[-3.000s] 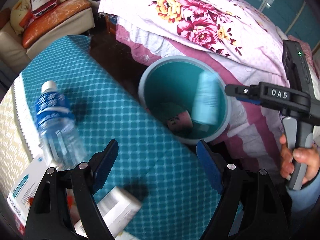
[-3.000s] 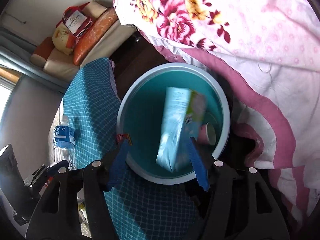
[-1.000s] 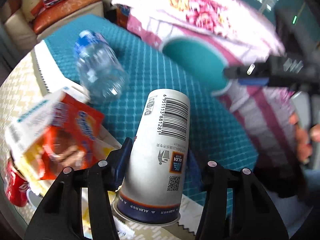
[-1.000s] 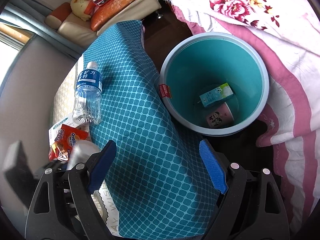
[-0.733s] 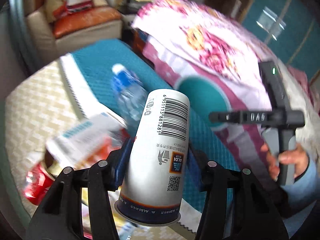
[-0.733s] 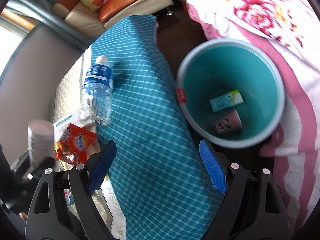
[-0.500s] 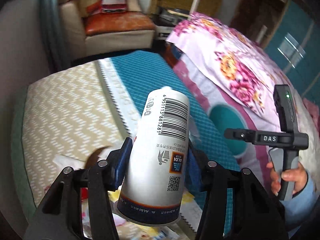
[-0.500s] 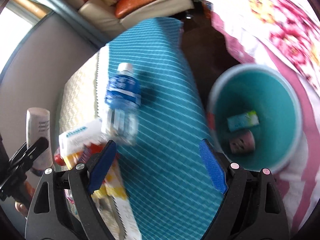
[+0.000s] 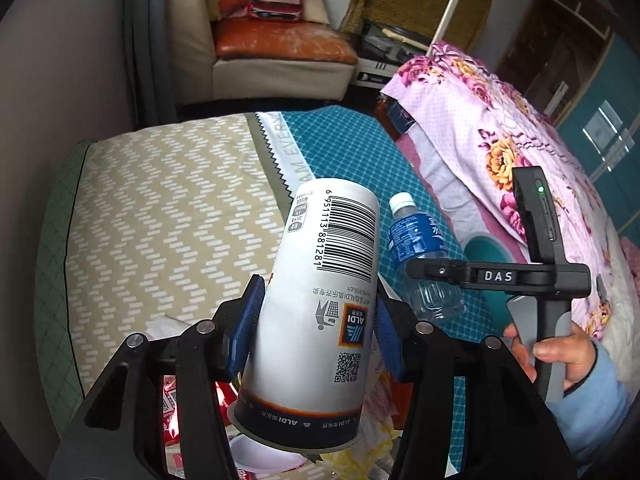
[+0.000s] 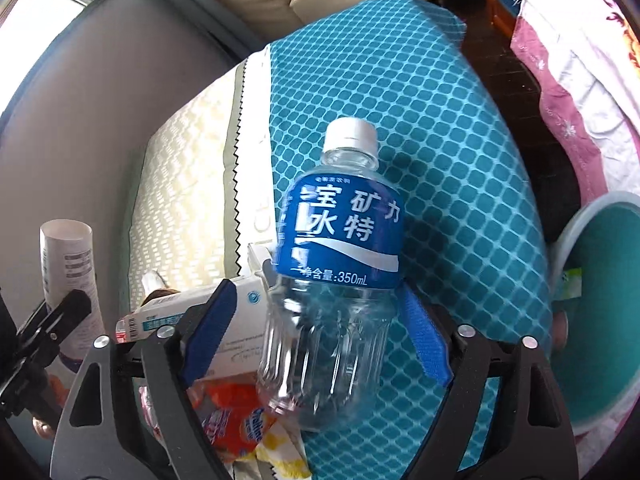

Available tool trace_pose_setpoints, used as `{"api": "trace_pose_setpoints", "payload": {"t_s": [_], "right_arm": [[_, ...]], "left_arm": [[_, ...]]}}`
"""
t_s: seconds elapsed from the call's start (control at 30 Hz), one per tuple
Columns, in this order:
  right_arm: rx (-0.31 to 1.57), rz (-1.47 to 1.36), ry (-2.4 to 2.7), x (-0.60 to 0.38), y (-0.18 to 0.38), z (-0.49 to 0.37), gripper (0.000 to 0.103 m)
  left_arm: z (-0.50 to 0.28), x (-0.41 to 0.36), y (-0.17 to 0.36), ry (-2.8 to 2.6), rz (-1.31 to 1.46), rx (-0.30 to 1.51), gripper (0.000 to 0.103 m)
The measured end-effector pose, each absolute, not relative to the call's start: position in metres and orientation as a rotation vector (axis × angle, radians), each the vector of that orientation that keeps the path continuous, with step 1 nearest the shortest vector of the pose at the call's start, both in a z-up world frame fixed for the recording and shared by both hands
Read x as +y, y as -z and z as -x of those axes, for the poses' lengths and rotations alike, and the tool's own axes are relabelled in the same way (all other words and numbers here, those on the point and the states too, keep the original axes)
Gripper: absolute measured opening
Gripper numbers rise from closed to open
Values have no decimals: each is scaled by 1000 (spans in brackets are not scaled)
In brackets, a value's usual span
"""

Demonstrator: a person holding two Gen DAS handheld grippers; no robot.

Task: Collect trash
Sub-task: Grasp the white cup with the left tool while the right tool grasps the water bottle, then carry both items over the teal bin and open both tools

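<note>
The left gripper (image 9: 316, 334) is clenched on a tall white paper cup with a printed barcode and a dark band at its rim (image 9: 320, 312). The cup is held upside down and lifted off the bed, its blue pads pressing the lower body on both sides, likely so it can be carried across without slipping. In the right wrist view the same cup shows at about nine o'clock, well apart from the bottle.

The right gripper (image 10: 316, 332) straddles a clear plastic water bottle with a blue label and white cap (image 10: 340, 272), which lies on the teal checked cloth (image 10: 440, 140) with its cap toward twelve o'clock. Its jaws are closing with the bottle's ribbed body between them; the right pad is at the bottle's side, while a gap shows on the left, so the grasp is not yet made.

The round teal waste bin (image 10: 600, 280) sits at three o'clock in the right wrist view, off the edge of the cloth, near enough for short drops. A white carton (image 10: 192, 312) and an orange snack wrapper (image 10: 232, 416), around seven o'clock, lie touching the bottle's base, apparently waiting their turn.
</note>
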State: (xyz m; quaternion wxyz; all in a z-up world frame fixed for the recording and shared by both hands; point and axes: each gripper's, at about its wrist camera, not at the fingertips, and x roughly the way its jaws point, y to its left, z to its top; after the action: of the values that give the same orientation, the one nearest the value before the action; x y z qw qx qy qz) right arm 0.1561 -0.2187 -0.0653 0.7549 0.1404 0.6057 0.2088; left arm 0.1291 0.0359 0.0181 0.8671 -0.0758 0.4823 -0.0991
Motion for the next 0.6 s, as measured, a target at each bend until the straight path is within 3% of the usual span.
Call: {"api": "trace_pose_setpoints", "payload": {"t_s": [0.03, 0.33, 0.6], "right_arm": [[1323, -303, -460, -219, 68, -156, 62], [1262, -423, -456, -256, 55, -133, 62], [1164, -517, -414, -315, 29, -97, 62]], "left_arm": [[-130, 36, -18, 204, 159, 1011, 53], [-129, 14, -32, 222, 123, 988, 53], [-127, -50, -42, 301, 14, 991, 53]]}}
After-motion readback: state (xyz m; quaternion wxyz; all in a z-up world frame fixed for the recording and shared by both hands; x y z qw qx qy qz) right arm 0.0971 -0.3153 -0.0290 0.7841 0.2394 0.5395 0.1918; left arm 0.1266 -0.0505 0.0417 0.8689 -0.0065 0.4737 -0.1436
